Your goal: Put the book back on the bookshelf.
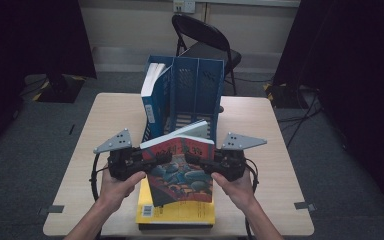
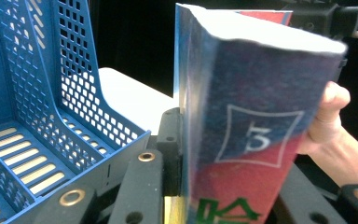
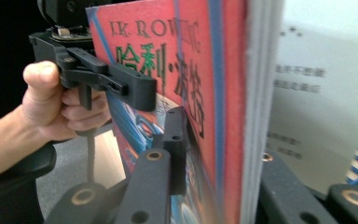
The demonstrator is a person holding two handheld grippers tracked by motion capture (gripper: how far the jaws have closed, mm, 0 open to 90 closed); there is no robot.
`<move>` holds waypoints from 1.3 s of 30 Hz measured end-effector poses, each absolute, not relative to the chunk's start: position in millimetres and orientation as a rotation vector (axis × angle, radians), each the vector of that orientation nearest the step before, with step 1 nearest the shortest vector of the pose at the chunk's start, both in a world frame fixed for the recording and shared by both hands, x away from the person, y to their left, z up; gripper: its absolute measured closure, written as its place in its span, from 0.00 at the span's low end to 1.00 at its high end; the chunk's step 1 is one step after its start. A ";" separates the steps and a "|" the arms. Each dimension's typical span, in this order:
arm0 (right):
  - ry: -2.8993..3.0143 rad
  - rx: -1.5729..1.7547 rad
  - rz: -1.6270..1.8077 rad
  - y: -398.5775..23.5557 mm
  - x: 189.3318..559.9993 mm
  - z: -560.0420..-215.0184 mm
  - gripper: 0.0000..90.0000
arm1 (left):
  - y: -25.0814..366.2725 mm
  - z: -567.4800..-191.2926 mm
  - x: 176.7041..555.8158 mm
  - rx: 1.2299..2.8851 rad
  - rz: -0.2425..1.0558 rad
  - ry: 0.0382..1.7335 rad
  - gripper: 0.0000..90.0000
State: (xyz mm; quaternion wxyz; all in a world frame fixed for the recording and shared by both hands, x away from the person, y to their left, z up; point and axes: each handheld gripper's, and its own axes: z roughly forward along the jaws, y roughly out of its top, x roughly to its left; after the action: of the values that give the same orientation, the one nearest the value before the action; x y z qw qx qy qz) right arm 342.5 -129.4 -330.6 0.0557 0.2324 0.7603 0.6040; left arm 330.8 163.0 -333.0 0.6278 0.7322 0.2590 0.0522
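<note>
Cover text first: "J.K. ROW..." across the top of the red book (image 3: 186, 84), big green Chinese title under it, and the spine end in the left gripper view carries a boxed "5". A white back cover (image 3: 307, 93) just behind the right claw has small Chinese lines, too small to read.

Count: 2 claws, 1 red book held up between them, 1 yellow book (image 1: 177, 212) flat on the table (image 1: 260, 150) right under both claws, 1 blue-spined book (image 1: 152, 92) upright in the leftmost slot of 1 blue file rack (image 1: 200, 85) just ahead of the claws. 1 folding chair (image 1: 205, 42) well beyond.

Left claw (image 1: 152, 161): jaws narrow, pads pressed on the book's left edge, one jaw on the cover, other behind. Right claw (image 1: 196, 161): same deal on the right edge, jaws clamped across the pages and cover. Book sits tilted btwn the two claws, clear of the yellow one, top edge near the rack's front.
</note>
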 end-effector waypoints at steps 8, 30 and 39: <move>2.287 0.703 1.751 -150.8 331.9 -329.3 0.71 | 163.4 -333.5 321.6 1.693 0.110 0.565 0.80; 2.381 0.764 1.696 -149.2 348.7 -356.2 0.38 | 160.1 -329.1 311.2 1.748 0.139 0.515 0.79; 2.412 0.716 1.655 -145.8 344.1 -354.1 0.36 | 144.7 -338.0 313.0 1.763 0.136 0.521 0.75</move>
State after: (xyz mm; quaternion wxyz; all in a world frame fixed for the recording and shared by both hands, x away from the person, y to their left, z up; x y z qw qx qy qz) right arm 344.1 -145.8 -354.1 0.0649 0.2374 0.7991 0.5485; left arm 313.0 144.7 -338.0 0.6045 0.7619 0.2250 0.0589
